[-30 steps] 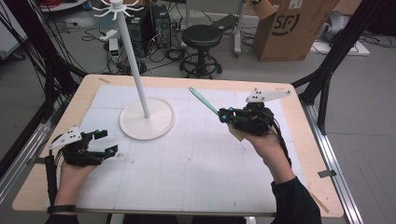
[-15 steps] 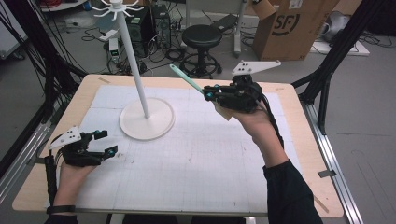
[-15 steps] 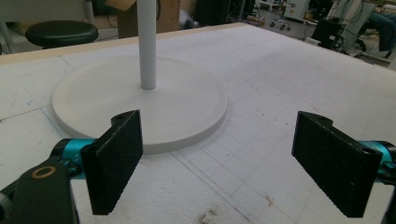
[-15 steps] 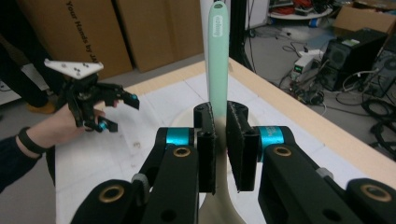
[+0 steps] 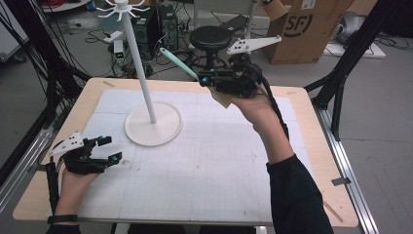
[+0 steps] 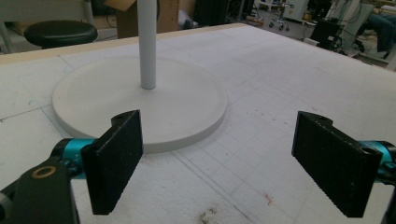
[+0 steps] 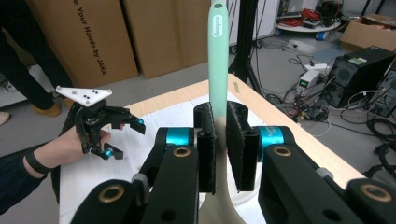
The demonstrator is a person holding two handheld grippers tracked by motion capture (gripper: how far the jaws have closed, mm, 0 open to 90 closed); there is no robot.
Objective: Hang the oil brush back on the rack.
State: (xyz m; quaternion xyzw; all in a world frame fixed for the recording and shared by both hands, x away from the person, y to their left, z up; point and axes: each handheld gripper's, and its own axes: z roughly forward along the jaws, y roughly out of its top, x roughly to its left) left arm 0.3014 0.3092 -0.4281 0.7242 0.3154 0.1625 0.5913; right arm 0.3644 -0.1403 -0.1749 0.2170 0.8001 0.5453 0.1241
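Lifted and carried toward the far edge of the bench since a second ago, the right hand-held gripper is now seen in the high view at about 1 o'clock from the bench's middle, raised above the surface. A mint-green utensil is pinched between its jaws, the handle pointing toward 10 o'clock, up past the bench's rear edge. The white stand is unchanged: its round base sits on the white gridded mat at roughly 10 o'clock from centre, the pole rising to a crown of hooks. The left hand-held gripper has been kept at about 8 o'clock, low over the mat, jaws spread with nothing between them. The bench shows bare wood around the mat.

Over to the left gripper view: the two black jaws are held wide apart, empty, and the stand's base lies just ahead at 11 o'clock, the pole rising out of frame. A black stool is seen beyond the bench.

Now the right gripper view: the jaws are pressed onto the utensil, gripped where the mint handle meets a cream-coloured lower part, the handle standing straight up toward 12 o'clock. The left hand-held gripper is seen at 9 o'clock, spread open. Cardboard boxes stand behind.
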